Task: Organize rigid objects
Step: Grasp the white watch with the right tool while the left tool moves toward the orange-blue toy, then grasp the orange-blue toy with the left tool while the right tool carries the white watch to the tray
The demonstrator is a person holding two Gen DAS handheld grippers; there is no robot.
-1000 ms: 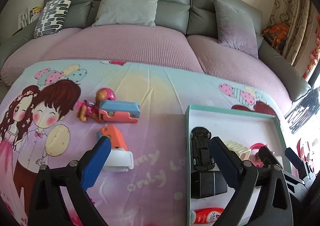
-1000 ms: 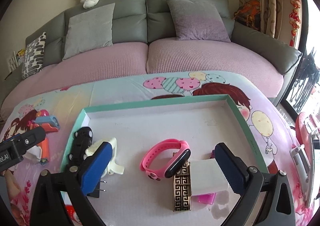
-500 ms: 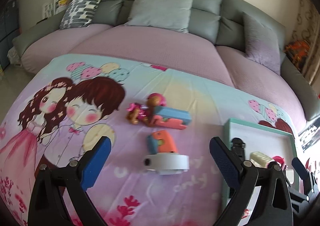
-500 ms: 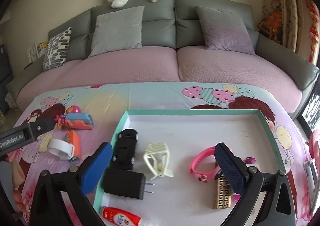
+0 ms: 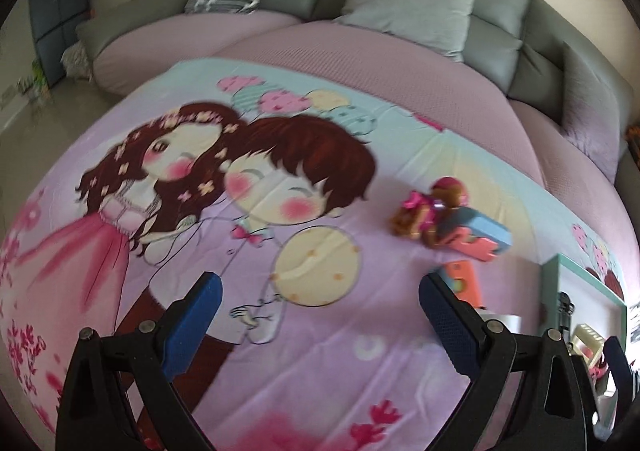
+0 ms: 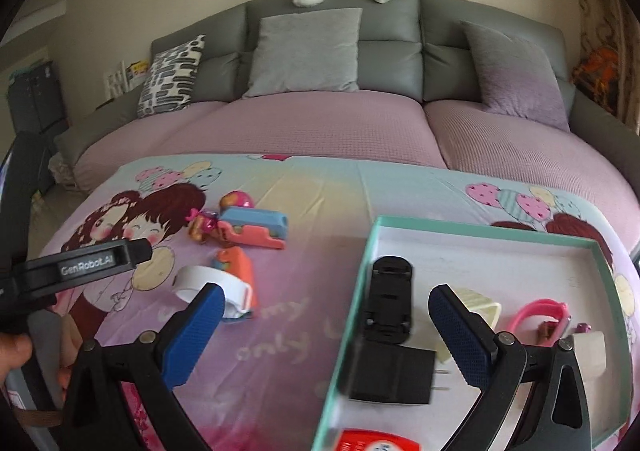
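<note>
In the left wrist view, the left gripper point(image 5: 318, 315) hung with jaws spread wide and empty over the cartoon-printed purple cloth point(image 5: 320, 351). To its right lay a blue-and-pink plastic block toy point(image 5: 472, 237) and an orange-and-white toy point(image 5: 462, 283), near the teal-rimmed white tray point(image 5: 582, 273).

In the right wrist view, the right gripper point(image 6: 326, 331) was likewise released, holding nothing, straddling the tray's left rim point(image 6: 346, 315). Inside the tray sat a black toy car point(image 6: 390, 299), a black plug adapter point(image 6: 394, 375) and a pink wristband point(image 6: 538, 313). Both toys lay outside on the cloth.
</note>
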